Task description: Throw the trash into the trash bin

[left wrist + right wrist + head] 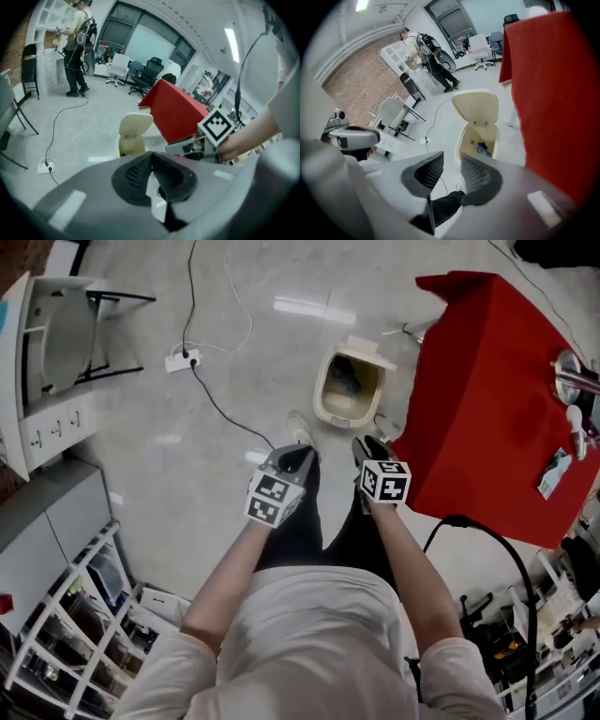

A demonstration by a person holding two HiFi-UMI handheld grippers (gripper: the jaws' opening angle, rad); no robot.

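Observation:
The cream trash bin [328,404] stands on the floor with its lid up, just ahead of both grippers and beside the red table. Dark and blue scraps [482,149] lie inside it. My left gripper [298,457] hangs above the floor short of the bin [127,144], and its tips [151,157] meet. A white sliver [154,192] shows behind the tips. I cannot tell whether that is a scrap or the floor. My right gripper [370,446] points down at the bin [464,140]. Its jaws [452,159] stand apart with only a trouser leg seen through the gap.
A red-covered table [497,390] with metal ware on it fills the right side. A power strip [183,360] with cables lies on the floor at the back left. A folding chair [56,334] and shelving [66,634] line the left. Another person [75,42] stands far off.

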